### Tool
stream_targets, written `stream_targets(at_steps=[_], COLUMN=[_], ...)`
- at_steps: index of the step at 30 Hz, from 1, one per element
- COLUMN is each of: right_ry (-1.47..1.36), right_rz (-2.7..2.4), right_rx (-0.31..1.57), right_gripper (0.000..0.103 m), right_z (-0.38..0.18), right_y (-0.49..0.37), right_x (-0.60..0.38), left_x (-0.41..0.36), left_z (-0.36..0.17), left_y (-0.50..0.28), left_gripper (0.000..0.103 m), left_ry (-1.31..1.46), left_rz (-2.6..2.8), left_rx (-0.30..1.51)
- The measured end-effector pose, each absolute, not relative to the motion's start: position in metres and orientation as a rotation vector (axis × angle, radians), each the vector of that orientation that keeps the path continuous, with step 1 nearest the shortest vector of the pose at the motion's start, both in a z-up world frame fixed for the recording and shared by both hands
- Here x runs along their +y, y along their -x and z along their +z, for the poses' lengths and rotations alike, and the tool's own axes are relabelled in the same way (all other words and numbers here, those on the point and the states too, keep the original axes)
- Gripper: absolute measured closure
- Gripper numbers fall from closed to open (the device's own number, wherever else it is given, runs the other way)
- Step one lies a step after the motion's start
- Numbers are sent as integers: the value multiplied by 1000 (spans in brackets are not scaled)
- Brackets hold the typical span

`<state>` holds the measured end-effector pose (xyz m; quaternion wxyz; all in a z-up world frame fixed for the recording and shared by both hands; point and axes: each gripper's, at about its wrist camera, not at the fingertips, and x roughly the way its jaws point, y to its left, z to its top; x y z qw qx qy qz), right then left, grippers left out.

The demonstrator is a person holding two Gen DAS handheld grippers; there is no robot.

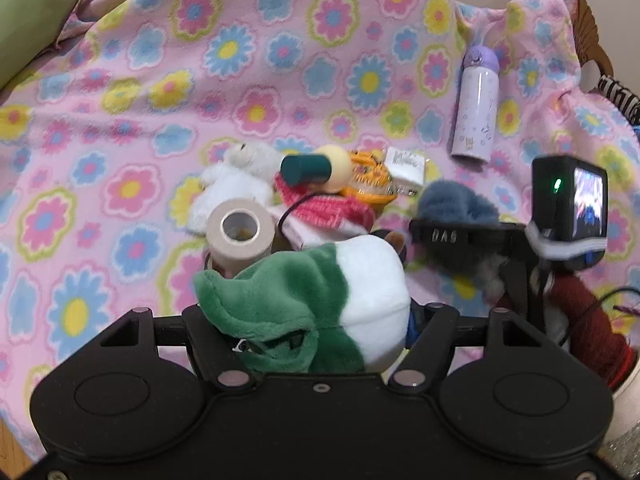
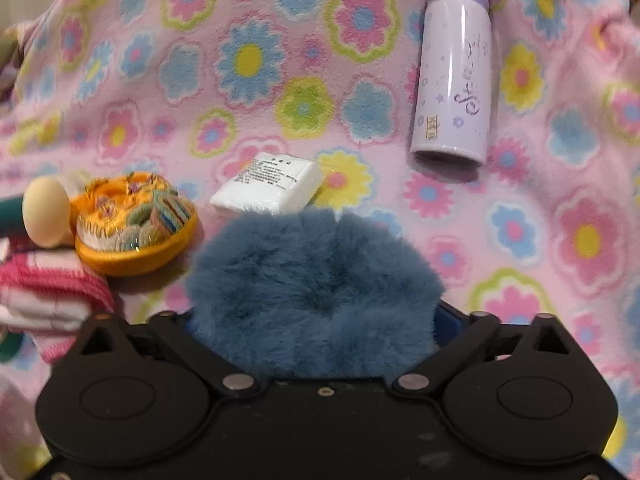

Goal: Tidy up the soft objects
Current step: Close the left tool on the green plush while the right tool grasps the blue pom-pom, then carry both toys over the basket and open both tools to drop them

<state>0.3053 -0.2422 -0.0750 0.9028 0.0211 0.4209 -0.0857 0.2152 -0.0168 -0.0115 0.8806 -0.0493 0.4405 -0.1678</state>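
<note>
A green and white plush toy [image 1: 320, 300] sits between the fingers of my left gripper [image 1: 316, 288], which is shut on it; the plush hides the fingertips. To its right, my right gripper [image 1: 456, 236] reaches into a blue fluffy scrunchie [image 1: 452, 208]. In the right wrist view the blue fluffy scrunchie [image 2: 312, 280] fills the whole gap of my right gripper [image 2: 316, 280], its fur against both jaws and lying on the flowered pink blanket [image 2: 280, 80]. A white plush bear [image 1: 236, 176] and a pink knitted piece [image 1: 320, 208] lie in the pile ahead.
The pile also holds a beige tape roll [image 1: 240, 236], a teal cylinder with a cream ball [image 1: 308, 168], an orange embroidered dish [image 2: 136, 224] and a white packet [image 2: 268, 188]. A lilac bottle [image 2: 452, 80] lies far right. A green cushion [image 1: 32, 12] is at top left.
</note>
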Motion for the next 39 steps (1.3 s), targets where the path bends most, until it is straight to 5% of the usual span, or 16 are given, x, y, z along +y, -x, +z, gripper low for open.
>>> stream_targets(at_steps=[2,5,23,39], right_ry=[-55,-54,-88,-174], right_rz=[-175,-165,-95,-3], right_rx=[854,843,605,625], right_gripper=[29,38,38,37], right_z=[-70,-60,49,49], right_y=[-303,-300,-164,-13], right_x=[-245,-247,-228,-190], left_x=[-16,-16,-24,-16], left_z=[-13,-13,26,15], left_y=[-211,-206,-137,-61], left_gripper=[38,38,38,37], left_ry=[103,110,41,89], left_rz=[-346,-348,-333,-298], left_rx=[923,927,796,853])
